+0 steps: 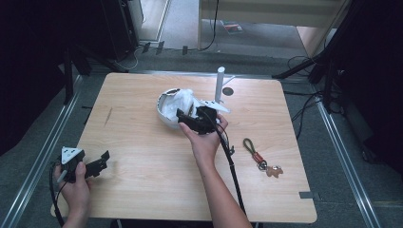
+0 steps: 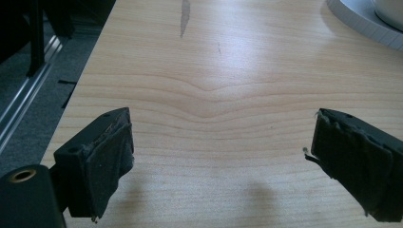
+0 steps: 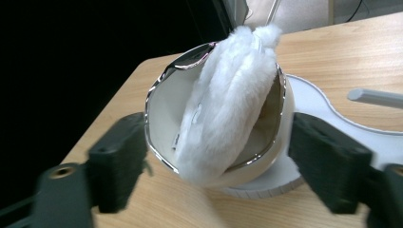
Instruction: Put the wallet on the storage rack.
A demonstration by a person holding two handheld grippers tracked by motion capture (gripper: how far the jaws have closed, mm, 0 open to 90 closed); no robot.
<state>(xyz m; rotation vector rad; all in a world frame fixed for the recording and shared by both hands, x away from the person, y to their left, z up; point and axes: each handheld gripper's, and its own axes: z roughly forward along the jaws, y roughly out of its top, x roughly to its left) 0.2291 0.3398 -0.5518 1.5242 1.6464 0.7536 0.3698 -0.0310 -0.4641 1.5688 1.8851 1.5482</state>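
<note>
A white bowl (image 1: pixel 165 114) with a chrome rim (image 3: pixel 153 95) sits tilted on a round white base (image 3: pixel 318 102) in the middle of the table. A white fluffy pad (image 3: pixel 228 104) lies in it and sticks out over the rim; it also appears as a white heap (image 1: pixel 183 99) in the high view. My right gripper (image 1: pixel 187 118) is at the bowl's near side, open; its jaws (image 3: pixel 221 142) stand wide on either side of the bowl with nothing pressed between them. My left gripper (image 1: pixel 97 164) rests near the table's front left, open (image 2: pixel 221 147) over bare wood.
A white upright post (image 1: pixel 220 84) rises from the base behind the bowl, with a dark disc (image 1: pixel 228 91) beside it. A green cord keychain with a brown charm (image 1: pixel 261 159) lies at the right front. The base's edge (image 2: pixel 361 19) is far ahead of my left gripper.
</note>
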